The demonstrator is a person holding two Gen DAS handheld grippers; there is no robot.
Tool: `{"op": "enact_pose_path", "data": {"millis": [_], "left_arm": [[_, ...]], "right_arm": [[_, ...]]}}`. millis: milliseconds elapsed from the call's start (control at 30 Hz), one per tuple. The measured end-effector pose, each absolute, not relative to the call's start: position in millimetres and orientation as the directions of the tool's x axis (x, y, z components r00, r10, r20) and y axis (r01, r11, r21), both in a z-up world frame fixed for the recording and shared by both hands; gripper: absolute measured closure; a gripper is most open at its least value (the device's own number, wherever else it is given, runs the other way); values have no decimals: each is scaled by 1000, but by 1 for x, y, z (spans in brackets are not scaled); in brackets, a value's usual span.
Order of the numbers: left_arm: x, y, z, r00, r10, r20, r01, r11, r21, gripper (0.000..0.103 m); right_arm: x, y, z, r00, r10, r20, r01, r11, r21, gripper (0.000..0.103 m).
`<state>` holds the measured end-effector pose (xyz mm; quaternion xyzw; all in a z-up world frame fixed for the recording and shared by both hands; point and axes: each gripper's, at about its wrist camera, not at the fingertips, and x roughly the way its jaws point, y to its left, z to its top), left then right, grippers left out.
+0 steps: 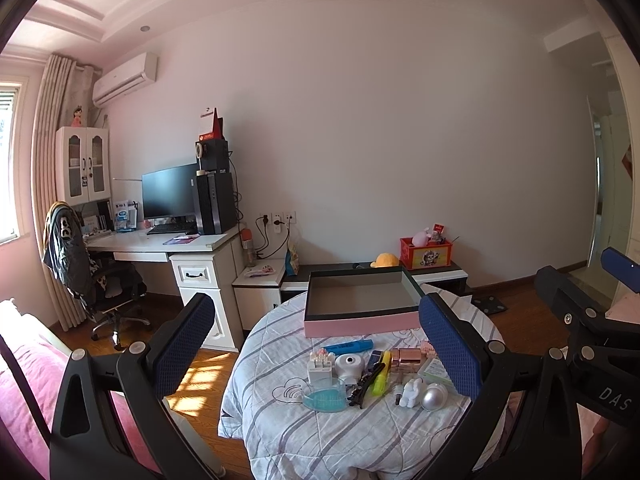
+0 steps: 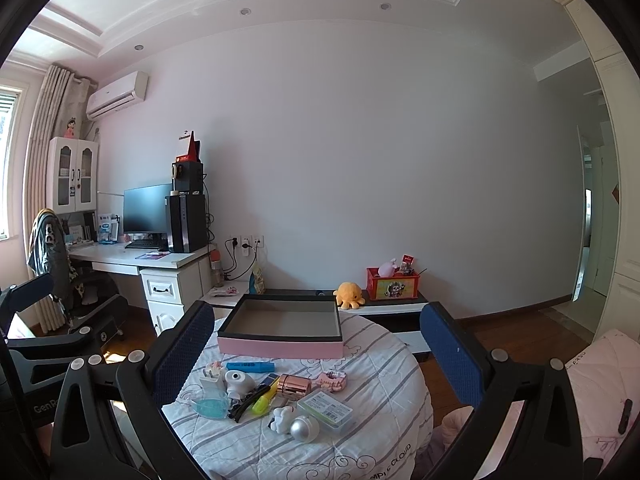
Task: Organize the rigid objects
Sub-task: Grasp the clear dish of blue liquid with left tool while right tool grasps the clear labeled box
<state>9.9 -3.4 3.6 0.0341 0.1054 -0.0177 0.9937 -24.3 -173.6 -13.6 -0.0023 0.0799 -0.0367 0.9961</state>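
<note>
Both the left gripper [image 1: 320, 352] and right gripper [image 2: 316, 360] are held with jaws spread wide, gripping nothing. Small items [image 2: 272, 396] are clustered on the quilted tabletop [image 2: 380, 364] between and beyond the jaws, untouched. The pink box [image 2: 280, 348] sits just behind them.

The round bench [image 2: 372, 364] wore a white quilted cover striped in grey. The tray box [image 2: 280, 347] was pink outside, black at the rim, grey within. Before it lay a blue marker [image 2: 250, 367], a yellow highlighter [image 2: 265, 400], a rose-gold cylinder [image 2: 294, 386] and a silver ball [image 2: 305, 429]. Both tongs had dark blue dimpled pads [image 2: 452, 356] on black frames.
</note>
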Motion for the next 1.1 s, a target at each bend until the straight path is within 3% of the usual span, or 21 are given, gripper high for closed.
{"op": "enact_pose_path", "data": {"millis": [167,367,733,1100], "left_arm": [[29,-8,-12,970,-36,-241,54,996,70,0],[62,-11,-43,940,-61,-337,89,994,68,0],[135,-2,-151,791,-134,-597,154,988,-17,0],[194,18,-214,709,-102,-698,92,994,-53,0]], "right_arm": [[-9,-181,-25,980,-60,-188,61,998,-2,0],[19,-186,-50,965,-45,-257,44,999,-8,0],[89,-196,-154,854,-20,-520,5,1000,-30,0],[129,-252,-209,778,-39,-627,28,999,-28,0]]}}
